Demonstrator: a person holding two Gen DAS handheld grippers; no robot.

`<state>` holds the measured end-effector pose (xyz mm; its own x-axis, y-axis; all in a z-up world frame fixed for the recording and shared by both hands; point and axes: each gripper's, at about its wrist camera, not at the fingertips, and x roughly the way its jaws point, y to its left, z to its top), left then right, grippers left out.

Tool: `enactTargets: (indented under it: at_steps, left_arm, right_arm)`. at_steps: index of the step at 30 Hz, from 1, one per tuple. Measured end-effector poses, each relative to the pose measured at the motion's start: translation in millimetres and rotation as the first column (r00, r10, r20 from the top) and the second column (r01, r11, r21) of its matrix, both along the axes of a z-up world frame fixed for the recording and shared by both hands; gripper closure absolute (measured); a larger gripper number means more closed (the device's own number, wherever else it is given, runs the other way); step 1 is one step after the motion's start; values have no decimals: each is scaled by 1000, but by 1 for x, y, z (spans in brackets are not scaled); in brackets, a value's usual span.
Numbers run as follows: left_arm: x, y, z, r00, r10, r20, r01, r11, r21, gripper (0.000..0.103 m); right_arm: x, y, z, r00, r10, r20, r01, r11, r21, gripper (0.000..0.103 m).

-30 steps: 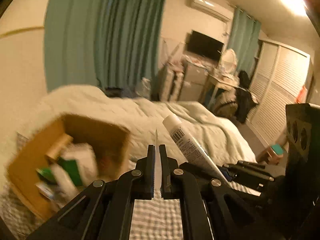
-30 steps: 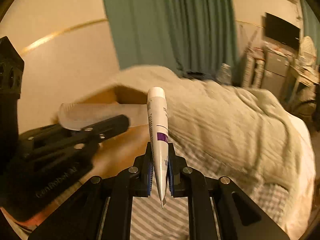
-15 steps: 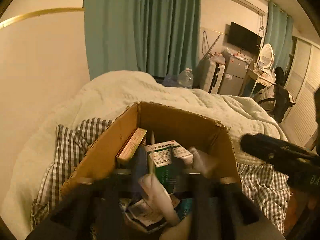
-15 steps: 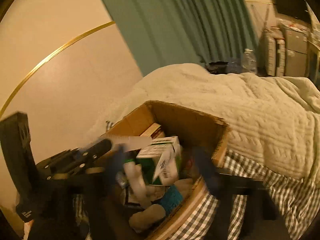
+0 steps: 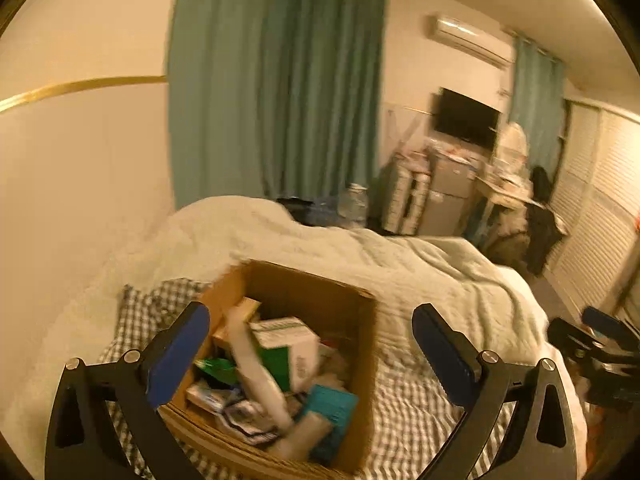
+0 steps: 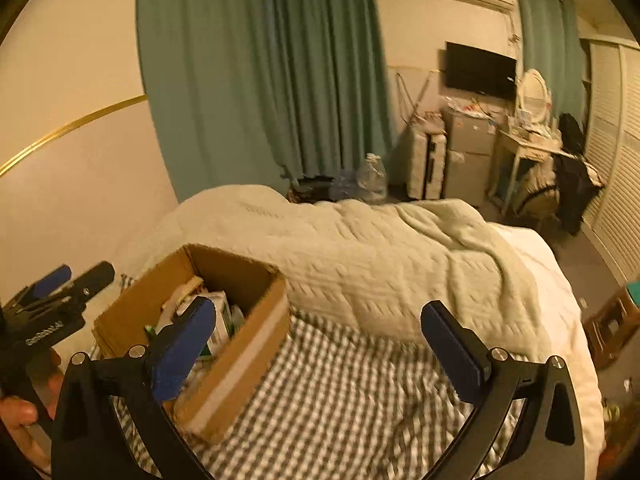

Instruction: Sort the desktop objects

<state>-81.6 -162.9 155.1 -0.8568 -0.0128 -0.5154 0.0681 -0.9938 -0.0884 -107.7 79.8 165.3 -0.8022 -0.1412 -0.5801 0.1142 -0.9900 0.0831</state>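
Observation:
An open cardboard box (image 5: 312, 280) stands on the checked sheet, filled with several items. Among them are a long white tube (image 5: 260, 376) lying slantwise, a green-and-white carton (image 5: 296, 344) and a teal pack (image 5: 332, 404). My left gripper (image 5: 310, 314) hovers over the box, its jaws opening wide with nothing held between them. My right gripper (image 6: 319, 309) hangs to the right of the box (image 6: 248, 344), above the sheet; its jaws are opening too and hold nothing. Each gripper shows at the edge of the other's view: the right gripper (image 5: 600, 336) and the left gripper (image 6: 68, 280).
The box sits on a bed with a checked sheet (image 6: 360, 392) and a pale knitted blanket (image 6: 400, 248). A wall runs along the left and green curtains (image 6: 260, 80) hang behind. A small stool (image 6: 612, 328) stands to the right of the bed. A hand (image 6: 20, 412) holds the left gripper.
Both grippers were shut, the left on a thin flat white piece, the right on the white tube. Both now stand open and empty, and the tube lies in the box.

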Motion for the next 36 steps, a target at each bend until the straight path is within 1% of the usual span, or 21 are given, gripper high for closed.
enactTargets:
  at_steps: [1,2,3,4,5,6,7,8,9,10,11,12,14,15,16,18,21,23,25,30,36]
  left_arm:
    - [4,9,-6,1000,-17,7,17,1000,-7,0]
    - [8,14,-13,1000,-8,7,8,1000,-17,0]
    - [12,18,-24,1000,23,9,-23,999,-33,0]
    - [20,21,-44,998,69,14,-68,996,-48,0]
    - [26,24,-59,996,89,11,-88,995,-53,0]
    - [31,27,-73,996,92,8,-91,994,-57,0]
    - [35,32,-88,997,81,16,-80,994,-75,0]
    - [35,36,-97,997,67,24,-64,993,-103,0]
    - [35,39,-102,998,62,27,-58,990,-132,0]
    - [33,43,-103,997,76,22,-71,983,-170,0]
    - [32,44,-101,996,87,14,-83,980,-183,0]
    - [32,45,-99,996,91,5,-88,980,-181,0]
    - [38,43,-92,996,84,-22,-86,985,-149,0]
    - [40,42,-90,994,102,-32,-105,985,-137,0]
    - [41,40,-88,991,125,-35,-129,984,-126,0]
    - [41,36,-89,990,138,-30,-140,984,-110,0]
    - [39,33,-93,990,142,-6,-141,984,-108,0]
    - [41,30,-94,989,145,-12,-146,985,-93,0]
    - [40,29,-95,992,129,-4,-129,988,-83,0]
    - [39,34,-100,992,126,4,-125,986,-110,0]
    - [40,36,-101,995,102,19,-100,991,-87,0]
  right_arm:
    - [5,1,-1,1000,-4,-2,4,1000,7,1]
    - [13,3,-4,1000,-19,-14,20,999,28,1]
    - [19,4,-9,999,-36,-33,37,998,54,1]
    - [26,4,-18,996,-61,-62,66,995,80,1]
    - [36,5,-36,991,-99,-94,109,989,102,1]
    - [42,5,-50,988,-116,-106,127,986,106,1]
    - [50,8,-67,983,-133,-128,145,985,92,1]
    - [59,11,-85,978,-139,-154,149,987,56,1]
    - [60,14,-98,981,-126,-148,132,991,33,1]
    - [56,16,-110,988,-111,-111,115,993,28,1]
    - [47,18,-121,992,-119,-53,121,992,34,1]
    - [43,19,-124,991,-130,-35,131,991,30,1]
    - [39,24,-126,990,-134,-32,134,991,2,1]
    - [38,26,-126,991,-133,-32,132,991,-6,1]
    - [38,27,-124,990,-134,-39,134,991,-5,1]
    - [42,27,-124,989,-139,-57,139,990,6,1]
    - [42,24,-124,987,-148,-61,149,989,11,1]
    - [43,23,-123,986,-153,-64,154,988,7,1]
    - [44,23,-123,986,-152,-66,153,988,5,1]
    - [42,20,-126,987,-149,-57,150,989,19,1]
    - [42,19,-129,988,-143,-52,144,989,24,1]
